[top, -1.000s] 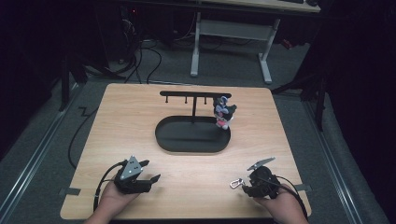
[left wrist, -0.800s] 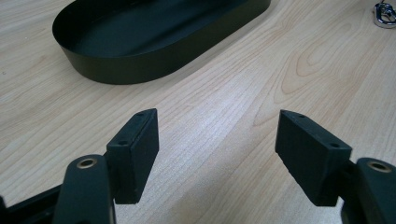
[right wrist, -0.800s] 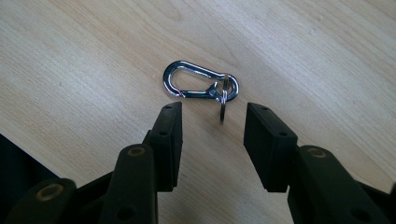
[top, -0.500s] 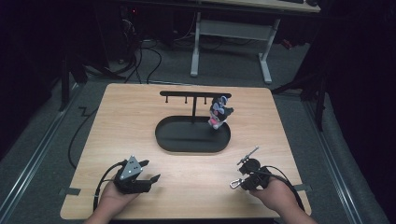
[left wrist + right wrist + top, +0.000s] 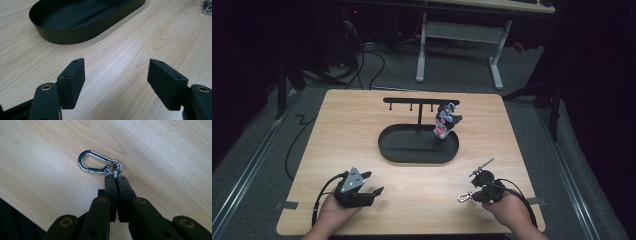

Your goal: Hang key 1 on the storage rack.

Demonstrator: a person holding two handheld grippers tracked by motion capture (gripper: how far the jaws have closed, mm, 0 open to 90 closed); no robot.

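A silver snap hook [image 5: 96, 165] lies on the wooden table [image 5: 422, 195] near its front right. My right gripper [image 5: 115, 178] has just been closing and is shut on the hook's small ring, with the clasp sticking out past the jaw tips. In the high view the right gripper [image 5: 472, 195] points left with the snap hook [image 5: 463, 197] at its tip. At the front left my left gripper [image 5: 373, 182] rests on the table, open with nothing between its pads [image 5: 72, 77].
A black oval tray [image 5: 412, 159] sits mid-table with a T-shaped hanger rack [image 5: 421, 101] rising from it. A small plush figure [image 5: 446, 121] hangs from the rack's right end. The tray wall [image 5: 75, 35] lies just ahead of the left gripper.
The right gripper's jaws closed onto the snap hook's ring and the hand tipped slightly. The left hand stayed still.
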